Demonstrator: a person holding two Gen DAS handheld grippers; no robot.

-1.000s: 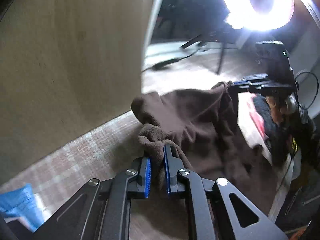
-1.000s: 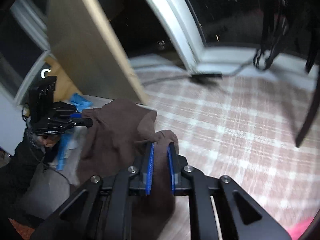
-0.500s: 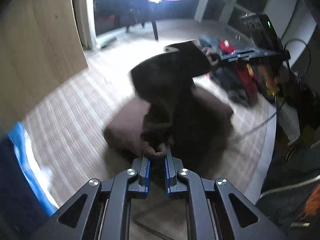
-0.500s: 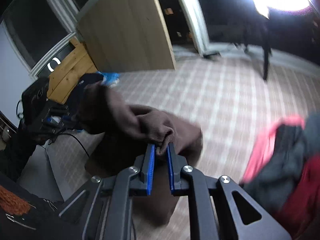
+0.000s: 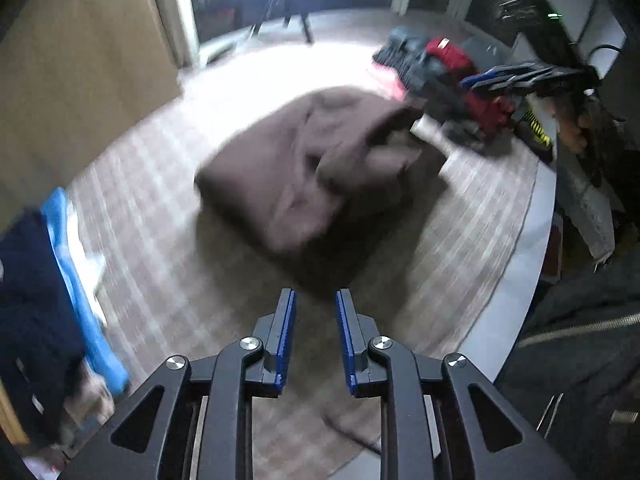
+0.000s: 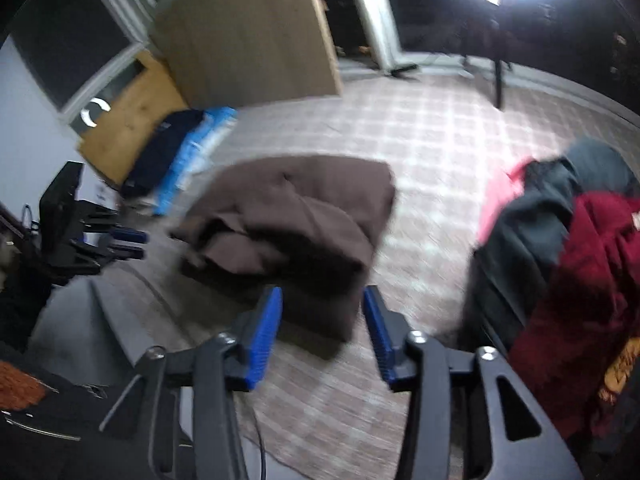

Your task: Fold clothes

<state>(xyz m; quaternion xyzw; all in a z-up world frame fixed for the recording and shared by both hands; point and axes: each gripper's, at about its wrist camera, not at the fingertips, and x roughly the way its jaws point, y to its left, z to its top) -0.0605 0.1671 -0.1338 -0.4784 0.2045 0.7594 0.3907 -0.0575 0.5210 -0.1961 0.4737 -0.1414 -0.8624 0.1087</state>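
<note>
Your left gripper (image 5: pixel 314 300) hung over the checked rug (image 5: pixel 168 184), its jaws just parted a little way and empty, the brown garment (image 5: pixel 316 168) lying clear of the pads on the rug ahead. To its right, your right gripper (image 6: pixel 322 300) stood about half open, also just released and holding nothing, with the same cloth beyond its blue pads. Further right sat the pile of unfolded clothes (image 6: pixel 560 248), red and dark pieces heaped together.

The risk from here, as it looked: the dropped top layer lay rumpled and skewed across the lower one, so pressing on would likely have locked in a crooked fold; a loose flap could also have slid off the bundle's edge.

A second earlier both grippers were clamped on bunched brown fabric, lifted between them; half a second earlier they were swinging it down. Now it rested, doubled over, and both were free.
</note>
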